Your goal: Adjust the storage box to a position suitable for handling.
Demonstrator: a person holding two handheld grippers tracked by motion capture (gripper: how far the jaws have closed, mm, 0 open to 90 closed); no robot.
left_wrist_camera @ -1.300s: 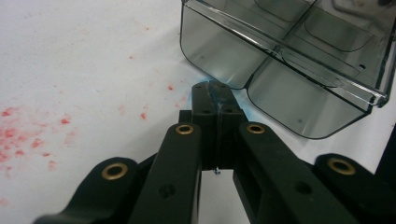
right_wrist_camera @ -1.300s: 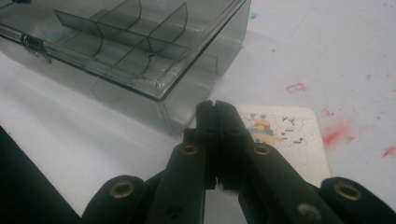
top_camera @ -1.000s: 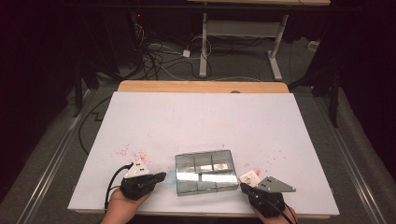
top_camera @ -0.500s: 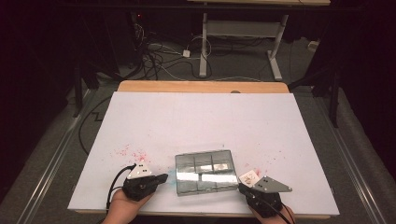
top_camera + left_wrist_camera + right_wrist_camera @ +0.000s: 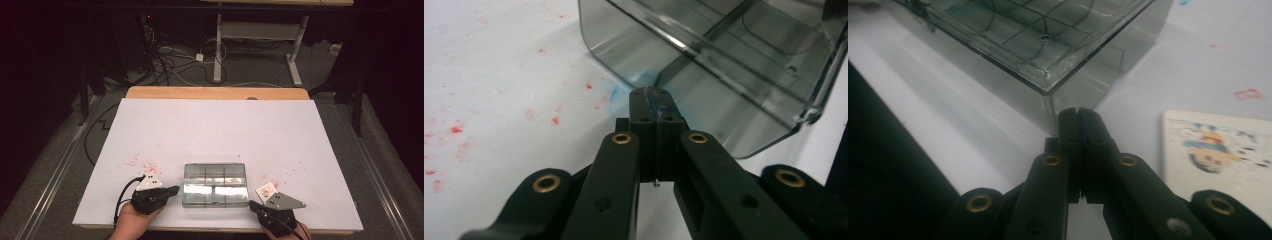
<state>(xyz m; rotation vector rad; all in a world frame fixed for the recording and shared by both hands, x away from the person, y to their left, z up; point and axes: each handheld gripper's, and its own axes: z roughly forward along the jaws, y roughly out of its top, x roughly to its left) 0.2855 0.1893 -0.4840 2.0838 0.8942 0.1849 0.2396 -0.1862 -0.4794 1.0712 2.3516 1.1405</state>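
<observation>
A clear smoky plastic compartment box (image 5: 216, 184) lies near the front edge of the white table (image 5: 215, 130). My left gripper (image 5: 174, 190) rests at the box's left side, shut and empty, its tips (image 5: 655, 96) close to the box's corner (image 5: 704, 55). My right gripper (image 5: 251, 204) sits at the box's front right corner, shut and empty, tips (image 5: 1077, 114) just short of the box wall (image 5: 1083, 75). A small picture card (image 5: 267, 190) lies flat beside the right gripper, and it appears as a card (image 5: 1220, 150) to the right of the jaws.
Red paint specks (image 5: 142, 164) mark the table left of the box. A wooden strip (image 5: 215, 93) runs along the far edge. Beyond it, cables (image 5: 170, 65) and a desk frame (image 5: 255, 35) stand on the floor. The table's front edge lies right under both hands.
</observation>
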